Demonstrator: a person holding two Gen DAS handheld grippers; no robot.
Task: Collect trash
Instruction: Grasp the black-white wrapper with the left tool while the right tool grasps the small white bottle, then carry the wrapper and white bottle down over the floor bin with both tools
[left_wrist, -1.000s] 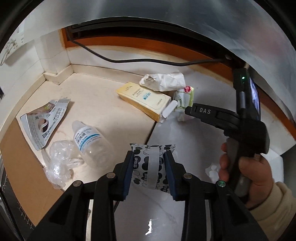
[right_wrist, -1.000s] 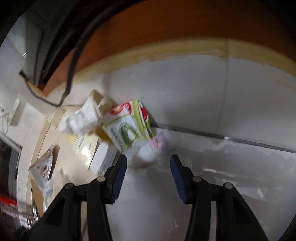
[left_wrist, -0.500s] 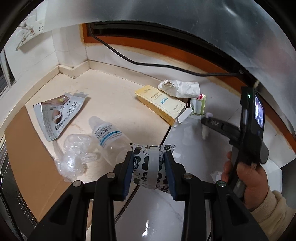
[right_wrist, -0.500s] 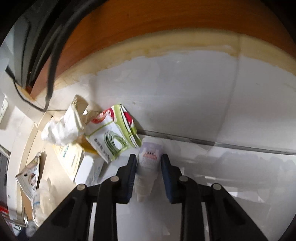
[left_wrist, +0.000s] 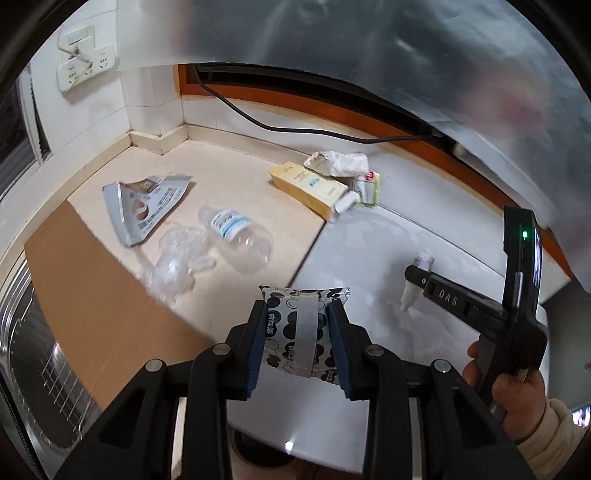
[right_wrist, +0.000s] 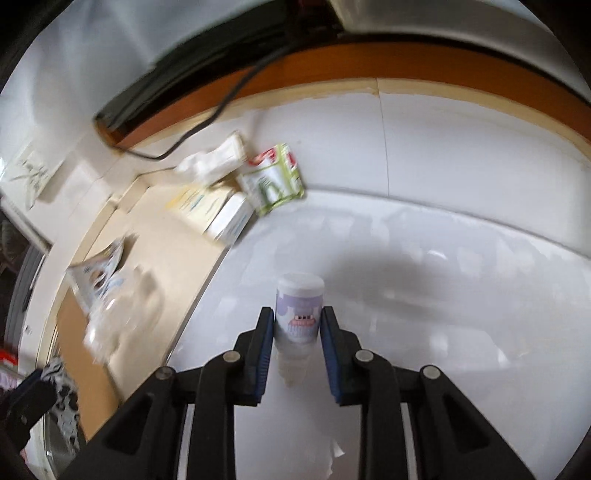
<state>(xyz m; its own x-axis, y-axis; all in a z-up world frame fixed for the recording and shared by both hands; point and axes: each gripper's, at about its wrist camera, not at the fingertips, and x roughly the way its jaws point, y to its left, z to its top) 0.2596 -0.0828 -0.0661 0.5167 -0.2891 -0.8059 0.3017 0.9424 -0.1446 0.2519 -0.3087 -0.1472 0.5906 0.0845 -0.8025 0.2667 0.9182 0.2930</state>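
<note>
My left gripper (left_wrist: 297, 306) is shut on a black-and-white patterned packet (left_wrist: 295, 332), held above the counter's front edge. My right gripper (right_wrist: 297, 314) is shut on a small white bottle with a lilac label (right_wrist: 299, 295), lifted over the white counter (right_wrist: 443, 258). The left wrist view shows that bottle (left_wrist: 421, 264) hanging tip-down in the right gripper (left_wrist: 415, 277). Left on the counter are a clear plastic bottle (left_wrist: 236, 236), crumpled clear plastic (left_wrist: 173, 266), a silver wrapper (left_wrist: 144, 206), a yellow box (left_wrist: 310, 186), crumpled white paper (left_wrist: 336, 162) and a green-and-red packet (right_wrist: 273, 181).
A black cable (left_wrist: 295, 129) runs along the back wall under a wooden ledge. Wall sockets (left_wrist: 85, 59) sit at the upper left. A brown cardboard sheet (left_wrist: 92, 302) covers the counter's left front, with a wire rack (left_wrist: 33, 350) beside it. A hand (left_wrist: 517, 391) holds the right gripper.
The right gripper shut on the small bottle and lifted it off the counter. Both grippers drew back from the trash pile; the left one kept its packet.
</note>
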